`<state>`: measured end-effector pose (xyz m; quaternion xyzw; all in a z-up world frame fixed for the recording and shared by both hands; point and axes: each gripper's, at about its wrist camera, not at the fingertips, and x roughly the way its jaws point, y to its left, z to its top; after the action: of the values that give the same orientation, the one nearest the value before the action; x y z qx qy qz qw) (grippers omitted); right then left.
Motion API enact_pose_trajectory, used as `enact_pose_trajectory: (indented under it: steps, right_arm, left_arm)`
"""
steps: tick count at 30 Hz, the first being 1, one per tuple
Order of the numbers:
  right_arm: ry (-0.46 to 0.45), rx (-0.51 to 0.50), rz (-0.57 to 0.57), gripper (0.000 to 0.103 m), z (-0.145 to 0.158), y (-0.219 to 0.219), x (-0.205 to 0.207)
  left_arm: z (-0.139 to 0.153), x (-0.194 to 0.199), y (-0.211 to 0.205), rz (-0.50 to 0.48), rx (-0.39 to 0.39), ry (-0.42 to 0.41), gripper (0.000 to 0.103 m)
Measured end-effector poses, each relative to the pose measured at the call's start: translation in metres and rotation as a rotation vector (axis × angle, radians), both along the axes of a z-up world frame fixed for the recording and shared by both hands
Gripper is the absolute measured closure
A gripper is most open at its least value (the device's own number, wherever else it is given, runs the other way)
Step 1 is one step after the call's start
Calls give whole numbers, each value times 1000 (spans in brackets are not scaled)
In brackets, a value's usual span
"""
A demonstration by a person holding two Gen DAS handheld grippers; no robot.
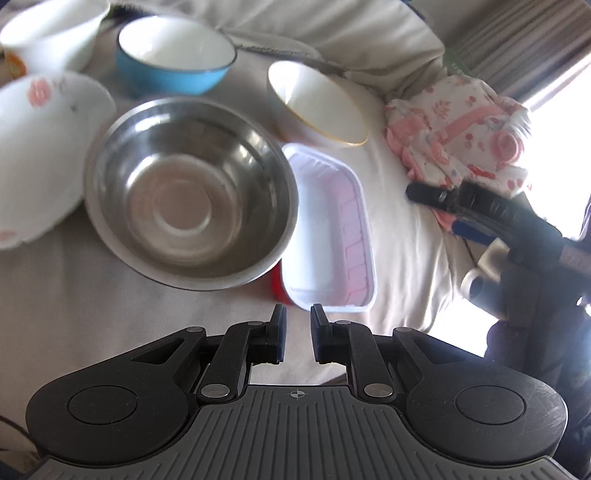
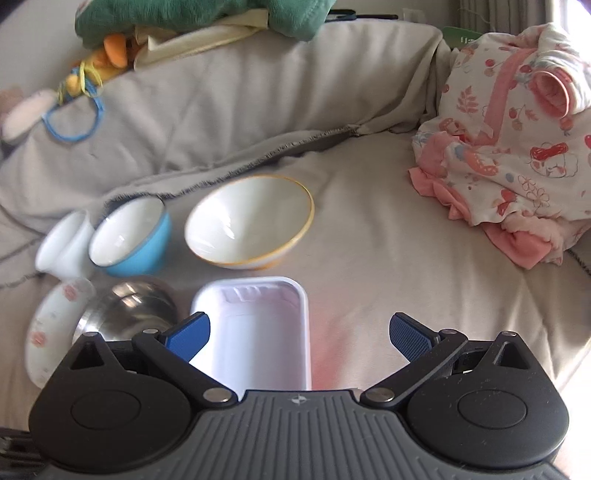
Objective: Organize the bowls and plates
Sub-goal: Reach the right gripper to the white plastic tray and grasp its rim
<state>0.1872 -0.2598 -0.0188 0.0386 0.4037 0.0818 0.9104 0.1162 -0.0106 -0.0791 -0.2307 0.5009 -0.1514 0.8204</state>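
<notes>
On a beige bed sheet lie a steel bowl (image 1: 190, 192), a white plastic tray (image 1: 330, 232), a gold-rimmed white bowl (image 1: 317, 103), a blue bowl (image 1: 173, 55), a plain white bowl (image 1: 48, 33) and a flowered white plate (image 1: 40, 147). My left gripper (image 1: 298, 334) hovers just short of the tray and steel bowl, jaws nearly together, holding nothing. My right gripper (image 2: 299, 338) is open above the tray (image 2: 255, 332); the gold-rimmed bowl (image 2: 249, 219), blue bowl (image 2: 129, 236), steel bowl (image 2: 129, 308) and plate (image 2: 51, 328) lie ahead and left. The right gripper also shows in the left wrist view (image 1: 436, 194).
A folded pink floral garment (image 2: 517, 147) lies at the right. A raised beige cushion (image 2: 221, 110) runs behind the bowls, with a green plush toy (image 2: 199, 18) and a blue ring (image 2: 74, 122) on it. A red object (image 1: 279, 288) peeks from under the tray.
</notes>
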Motion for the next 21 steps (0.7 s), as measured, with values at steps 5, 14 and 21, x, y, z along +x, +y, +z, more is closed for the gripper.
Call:
enact_pose_trajectory:
  steps: [5,14,21]
  right_arm:
    - [75,2,0,0,-40,-11,15]
    - [187,144,51,52,-88,-9,28]
    - [175,177,73,51,-68,3,20]
  left_arm:
    - [-10,14,-14,38,2,3,86]
    - [-28,30,-31,42,145,16,86]
    - [-27,34,-37,13,116,11,82]
